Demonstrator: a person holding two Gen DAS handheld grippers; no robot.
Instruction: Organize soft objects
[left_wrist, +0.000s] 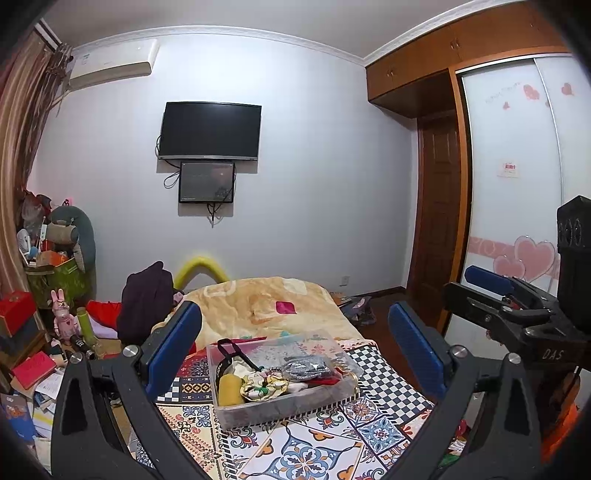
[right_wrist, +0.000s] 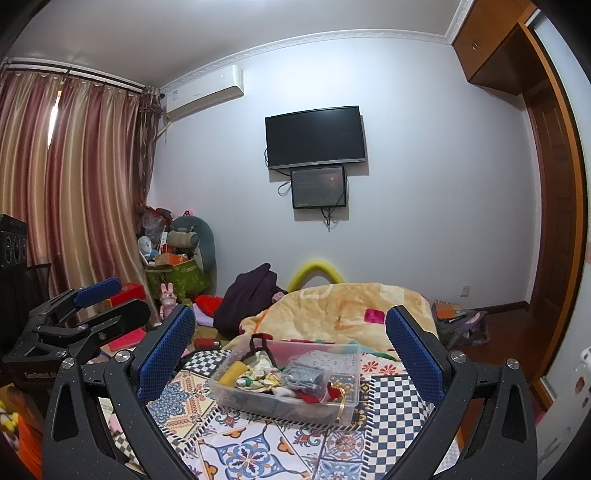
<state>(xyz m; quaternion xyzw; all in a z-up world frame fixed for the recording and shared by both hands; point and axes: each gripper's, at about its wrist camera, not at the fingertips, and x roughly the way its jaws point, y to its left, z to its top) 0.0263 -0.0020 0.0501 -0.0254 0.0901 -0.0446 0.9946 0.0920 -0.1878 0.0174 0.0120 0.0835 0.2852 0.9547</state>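
Note:
A clear plastic bin (left_wrist: 258, 404) sits on the patterned bedspread (left_wrist: 306, 450), holding soft items: a yellow roll (left_wrist: 229, 388), a floral cloth (left_wrist: 264, 384), a grey pouch (left_wrist: 306, 368) and something red. It also shows in the right wrist view (right_wrist: 258, 398). My left gripper (left_wrist: 295, 332) is open and empty, raised above and in front of the bin. My right gripper (right_wrist: 290, 332) is open and empty, likewise held short of the bin. Each gripper shows in the other's view: right gripper (left_wrist: 495, 291), left gripper (right_wrist: 96, 299).
A yellow blanket (left_wrist: 266, 302) lies bunched beyond the bin. A dark garment (left_wrist: 147, 302) is heaped at the bed's left. Clutter, boxes and a pink rabbit toy (left_wrist: 62, 314) fill the floor at left. A wardrobe (left_wrist: 517, 166) stands at right.

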